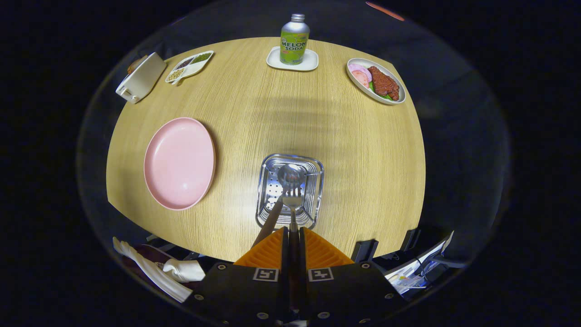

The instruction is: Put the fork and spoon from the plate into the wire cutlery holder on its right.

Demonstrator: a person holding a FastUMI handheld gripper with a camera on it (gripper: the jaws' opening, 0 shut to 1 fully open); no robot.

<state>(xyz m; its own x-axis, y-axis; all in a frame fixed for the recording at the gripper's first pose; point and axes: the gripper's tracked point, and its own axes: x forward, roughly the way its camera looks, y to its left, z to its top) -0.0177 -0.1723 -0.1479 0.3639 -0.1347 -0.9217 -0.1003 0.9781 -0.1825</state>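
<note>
While hand-held gripper (293,236) pinches fork (292,202), tines over wire holder (268,218), spoon (290,175) inside

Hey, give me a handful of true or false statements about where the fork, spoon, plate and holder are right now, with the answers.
1. The pink plate has no cutlery on it. True.
2. The gripper is open. False: its fingers are shut on the fork.
3. The spoon already sits in the wire cutlery holder. True.
4. The fork lies on the table. False: it is held above the holder.
5. The soda bottle stands on the pink plate. False: it stands on a white coaster.
</note>
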